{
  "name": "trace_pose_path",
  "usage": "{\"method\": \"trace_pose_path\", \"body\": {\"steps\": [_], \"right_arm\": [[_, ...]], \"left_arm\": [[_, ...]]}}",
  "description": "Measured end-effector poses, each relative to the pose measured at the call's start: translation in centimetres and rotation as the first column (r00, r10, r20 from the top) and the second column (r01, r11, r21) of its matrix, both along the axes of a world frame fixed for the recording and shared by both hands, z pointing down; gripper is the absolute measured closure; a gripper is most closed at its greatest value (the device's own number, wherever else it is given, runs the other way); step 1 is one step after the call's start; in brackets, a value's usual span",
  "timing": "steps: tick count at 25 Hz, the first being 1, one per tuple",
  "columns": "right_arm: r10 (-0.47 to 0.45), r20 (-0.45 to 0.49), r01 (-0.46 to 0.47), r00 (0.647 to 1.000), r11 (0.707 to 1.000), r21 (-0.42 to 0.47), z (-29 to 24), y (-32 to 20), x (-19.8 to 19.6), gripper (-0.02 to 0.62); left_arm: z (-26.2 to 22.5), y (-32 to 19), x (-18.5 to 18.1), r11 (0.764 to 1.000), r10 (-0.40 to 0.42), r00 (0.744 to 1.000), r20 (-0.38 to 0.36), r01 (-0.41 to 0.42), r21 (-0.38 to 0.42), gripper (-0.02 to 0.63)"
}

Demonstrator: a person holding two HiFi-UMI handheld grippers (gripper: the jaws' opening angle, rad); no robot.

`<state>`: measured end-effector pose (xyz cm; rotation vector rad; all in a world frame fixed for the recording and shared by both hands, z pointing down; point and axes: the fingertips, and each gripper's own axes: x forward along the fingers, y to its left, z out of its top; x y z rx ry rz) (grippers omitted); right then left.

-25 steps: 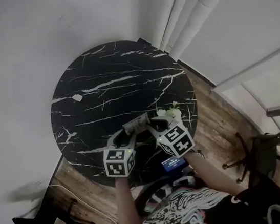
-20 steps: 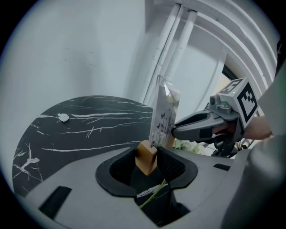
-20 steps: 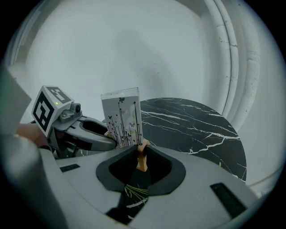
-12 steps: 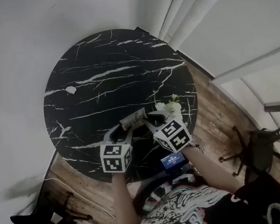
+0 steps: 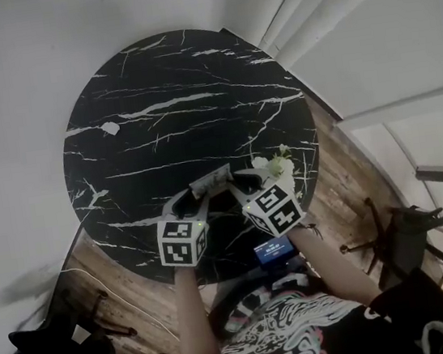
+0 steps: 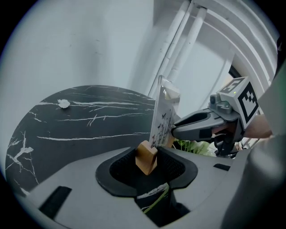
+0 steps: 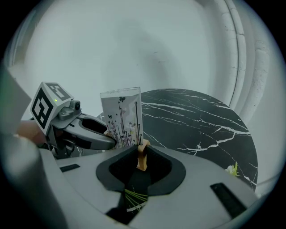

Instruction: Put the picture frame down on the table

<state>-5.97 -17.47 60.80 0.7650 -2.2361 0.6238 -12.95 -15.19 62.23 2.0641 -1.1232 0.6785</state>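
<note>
Black marble table (image 5: 182, 128); wood floor (image 5: 339, 172)

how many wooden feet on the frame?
2. One wooden foot is clamped in the left gripper, the other in the right gripper, at opposite ends of the picture frame.

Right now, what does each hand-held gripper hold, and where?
The picture frame: left hand-held gripper and right hand-held gripper each clamp one wooden foot at its base.

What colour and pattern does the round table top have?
Black with thin white marble-like veins; the head view shows the table top best.
</note>
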Motion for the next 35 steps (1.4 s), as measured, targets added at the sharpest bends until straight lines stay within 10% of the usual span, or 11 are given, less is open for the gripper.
{"method": "trace_pose_path", "body": {"steps": [35], "right_arm": [[-0.03,-0.038,0.029,0.999,0.999,-0.018,2.7,-0.3,0.1,0.534]], "left_arm": [[2.9,-0.4,0.2,0.999,0.027,1.0,-0.003,-0.027,-0.029,0.446]]}}
